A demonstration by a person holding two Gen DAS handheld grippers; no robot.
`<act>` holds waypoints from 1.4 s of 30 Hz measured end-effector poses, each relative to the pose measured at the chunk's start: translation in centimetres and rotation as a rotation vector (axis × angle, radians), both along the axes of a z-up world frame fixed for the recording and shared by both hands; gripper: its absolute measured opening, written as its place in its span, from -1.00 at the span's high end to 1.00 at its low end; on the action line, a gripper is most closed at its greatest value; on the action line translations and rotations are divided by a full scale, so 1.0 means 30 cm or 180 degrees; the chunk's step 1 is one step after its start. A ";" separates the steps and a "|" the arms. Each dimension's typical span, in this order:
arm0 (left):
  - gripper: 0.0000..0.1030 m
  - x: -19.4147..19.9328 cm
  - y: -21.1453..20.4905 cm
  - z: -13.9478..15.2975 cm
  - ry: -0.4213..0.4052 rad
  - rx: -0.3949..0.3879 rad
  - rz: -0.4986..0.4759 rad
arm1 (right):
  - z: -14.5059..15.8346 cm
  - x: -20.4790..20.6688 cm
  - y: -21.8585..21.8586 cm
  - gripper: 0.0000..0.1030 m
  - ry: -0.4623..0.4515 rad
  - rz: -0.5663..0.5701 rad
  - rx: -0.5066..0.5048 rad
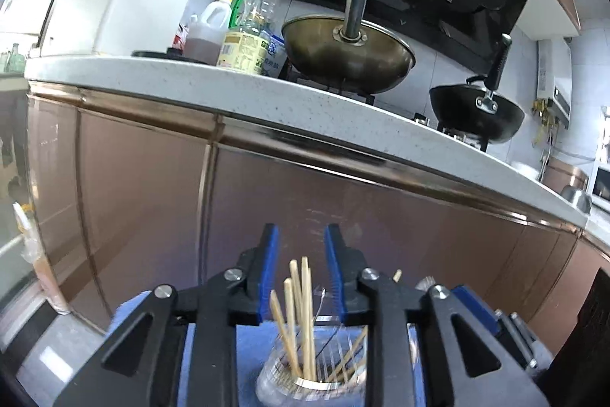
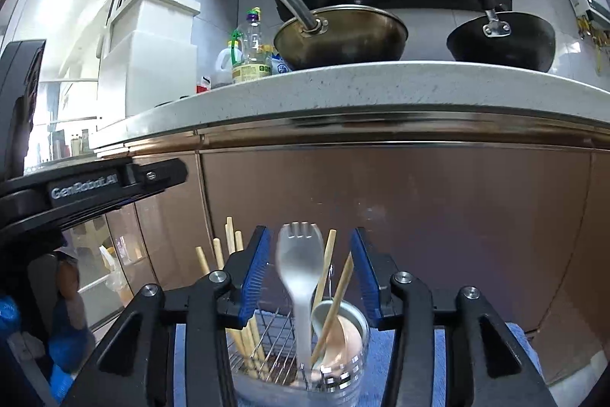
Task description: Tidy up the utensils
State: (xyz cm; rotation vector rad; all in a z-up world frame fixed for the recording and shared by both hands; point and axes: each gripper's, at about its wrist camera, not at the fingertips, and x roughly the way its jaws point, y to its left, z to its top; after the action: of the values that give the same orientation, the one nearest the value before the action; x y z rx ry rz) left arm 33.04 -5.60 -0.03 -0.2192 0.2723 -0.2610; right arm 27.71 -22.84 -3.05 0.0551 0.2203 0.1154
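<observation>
In the left wrist view my left gripper (image 1: 302,235) stands open above a clear utensil holder (image 1: 305,384) with a metal rim. Several wooden chopsticks (image 1: 299,308) lean upright in it, below and between the blue pads (image 1: 268,273), and neither pad touches them. In the right wrist view my right gripper (image 2: 310,235) is open too. A blurred white spork (image 2: 299,254) stands between its jaws, free of both pads, with its stem down in the holder (image 2: 343,380). Two chopsticks (image 2: 329,266) and a pale spoon (image 2: 324,315) lean beside it. More chopsticks (image 2: 228,246) sit left of a wire divider (image 2: 272,342).
A blue cloth (image 2: 415,361) lies under the holder. Brown cabinet doors (image 2: 419,216) rise close ahead under a white counter (image 2: 381,86) with a steel wok (image 2: 343,41), a black wok (image 2: 503,41) and oil bottles (image 2: 251,52). The left gripper's body (image 2: 114,182) juts in from the left.
</observation>
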 end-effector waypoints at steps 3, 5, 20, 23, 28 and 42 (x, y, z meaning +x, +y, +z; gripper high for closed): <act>0.51 -0.090 0.024 0.031 0.0034 0.0105 0.0056 | 0.037 -0.075 -0.005 0.14 0.0010 -0.0040 -0.0016; 0.30 -0.154 0.036 0.050 0.0077 0.0181 0.0114 | 0.066 -0.133 -0.009 0.08 0.0027 -0.0093 -0.0021; -0.15 -0.658 0.087 0.165 -0.0026 0.0620 0.0447 | 0.243 -0.623 -0.065 -0.94 0.0088 -0.0544 -0.0159; -0.23 -0.730 0.104 0.185 -0.0105 0.0646 0.0546 | 0.265 -0.701 -0.071 -0.99 0.0036 -0.0589 -0.0220; -0.31 -0.822 0.131 0.208 -0.0168 0.0684 0.0656 | 0.275 -0.793 -0.091 -0.99 0.0038 -0.0666 -0.0267; -0.44 -0.958 0.216 0.249 -0.0390 0.0834 0.1173 | 0.335 -0.967 -0.198 -0.99 -0.0064 -0.1039 -0.0232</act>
State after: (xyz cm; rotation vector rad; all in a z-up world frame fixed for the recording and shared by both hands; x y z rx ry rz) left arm 4.31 0.88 7.42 0.0084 0.1383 0.1267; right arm -1.29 -28.79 6.99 0.0168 0.1929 -0.2169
